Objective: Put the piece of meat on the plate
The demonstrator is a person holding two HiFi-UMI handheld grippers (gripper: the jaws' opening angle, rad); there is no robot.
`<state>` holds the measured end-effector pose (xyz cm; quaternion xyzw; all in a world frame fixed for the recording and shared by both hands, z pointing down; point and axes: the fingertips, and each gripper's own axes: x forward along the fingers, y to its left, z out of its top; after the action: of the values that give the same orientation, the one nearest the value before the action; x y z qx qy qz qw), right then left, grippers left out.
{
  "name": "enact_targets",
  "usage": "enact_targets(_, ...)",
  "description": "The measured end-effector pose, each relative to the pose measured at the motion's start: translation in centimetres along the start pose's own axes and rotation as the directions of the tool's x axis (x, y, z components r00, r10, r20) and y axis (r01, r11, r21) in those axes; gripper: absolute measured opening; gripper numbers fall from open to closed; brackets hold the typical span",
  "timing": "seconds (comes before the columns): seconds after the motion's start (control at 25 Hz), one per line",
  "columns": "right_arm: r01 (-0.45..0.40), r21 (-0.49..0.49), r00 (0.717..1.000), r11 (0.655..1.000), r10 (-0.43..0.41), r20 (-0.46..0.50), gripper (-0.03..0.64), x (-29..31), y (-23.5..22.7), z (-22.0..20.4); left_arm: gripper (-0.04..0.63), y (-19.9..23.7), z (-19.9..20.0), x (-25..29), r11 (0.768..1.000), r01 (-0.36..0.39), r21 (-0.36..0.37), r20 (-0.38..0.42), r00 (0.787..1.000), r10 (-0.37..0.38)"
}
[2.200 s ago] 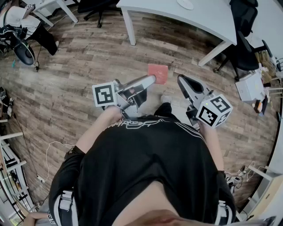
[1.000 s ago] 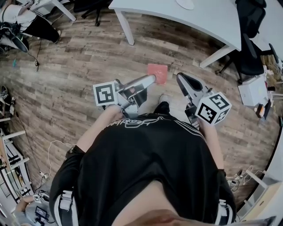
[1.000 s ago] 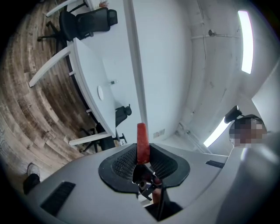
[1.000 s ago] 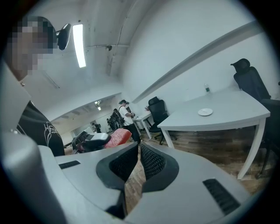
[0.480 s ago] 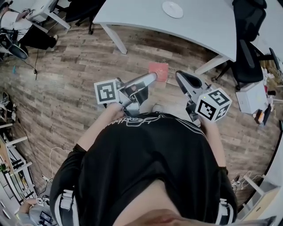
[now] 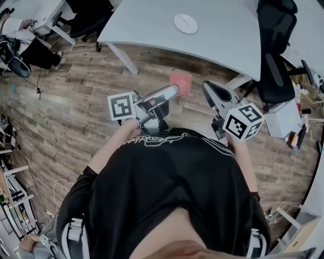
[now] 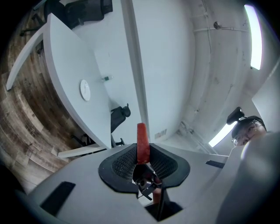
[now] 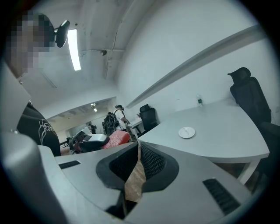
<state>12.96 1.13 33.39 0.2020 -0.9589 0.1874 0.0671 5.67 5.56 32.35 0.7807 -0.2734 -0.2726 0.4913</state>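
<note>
A flat red piece of meat (image 6: 180,82) is clamped in my left gripper (image 6: 174,89) and held out over the wooden floor. In the left gripper view the meat (image 7: 142,146) shows edge-on, standing up between the jaws. The small round white plate (image 6: 185,23) lies on the white table (image 6: 228,40) ahead; it also shows as the plate (image 7: 85,90) and the plate (image 8: 187,132). My right gripper (image 6: 206,87) is level beside the left one, shut, its tips (image 8: 138,144) meeting with nothing between them. From the right gripper view the meat (image 8: 114,139) shows at the left.
Black office chairs (image 6: 276,66) stand at the table's right end and another chair (image 6: 91,12) at its left. A table leg (image 6: 121,58) slants down to the floor in front. A white box (image 6: 281,119) sits on the floor at the right. People stand far off in the room (image 8: 109,120).
The table and plate have slid down the head view, nearer to me, as I walk forward. Both grippers keep their pose, with the meat still held in the left one.
</note>
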Motion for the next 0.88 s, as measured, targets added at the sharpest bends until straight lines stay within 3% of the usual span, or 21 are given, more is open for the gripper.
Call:
enact_targets(0.48,0.058,0.046,0.998,0.997,-0.058,0.001,0.02,3.7,-6.9,1.2,0.089,4.4,4.8,5.4,1.0,0.02,-0.016,-0.077,0.997,-0.021)
enact_targets(0.88,0.136,0.142,0.99,0.981,-0.14,0.021,0.02,11.0,-15.3,5.1,0.089,9.9,14.8,10.1,0.998,-0.029,-0.058,-0.157,0.987,0.019)
